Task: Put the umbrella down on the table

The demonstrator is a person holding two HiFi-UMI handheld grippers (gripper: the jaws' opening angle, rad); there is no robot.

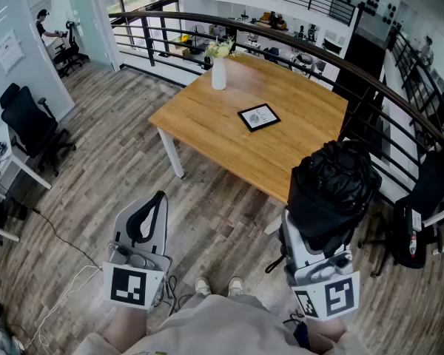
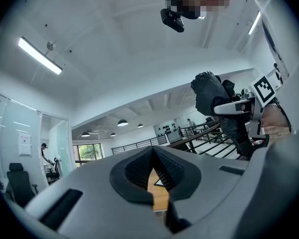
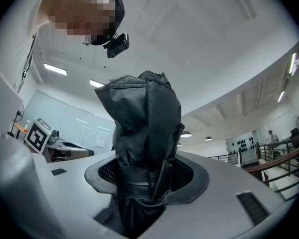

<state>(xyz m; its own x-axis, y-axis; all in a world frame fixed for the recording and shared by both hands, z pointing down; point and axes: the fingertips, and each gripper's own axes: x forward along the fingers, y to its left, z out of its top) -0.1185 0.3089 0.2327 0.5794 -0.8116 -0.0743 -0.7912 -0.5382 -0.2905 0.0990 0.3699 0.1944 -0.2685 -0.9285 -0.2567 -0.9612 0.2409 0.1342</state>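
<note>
Clamped in the right gripper (image 3: 148,178): a black folded umbrella (image 3: 144,128), its wrinkled fabric bunched and rising straight out from between the two padded jaws, which press on its lower part from either side. Seen from the head view as a dark bundle (image 1: 333,187) sticking forward and slightly upward past the gripper's grey body, held in the air over the floor (image 1: 118,168), by the near right corner of the wooden table (image 1: 207,124), not yet laid on it. Seen from the left gripper view off to the right (image 2: 217,101), well apart from the left gripper (image 1: 149,217).

Left gripper empty, jaws brought together at the tips, only a thin slit between the pads with a strip of tabletop showing through it.

No readable print on the umbrella. Black-and-white square patterns on the marker cube (image 1: 133,285) behind each gripper. On the table, a dark-framed card (image 1: 258,117) with print too small to read, and beyond it a white vase (image 1: 219,72) of pale flowers.

Both grippers held out side by side low in front of the body, left one level, right one tipped a little upward. Light shoes (image 1: 214,285) on the floor between them.
</note>
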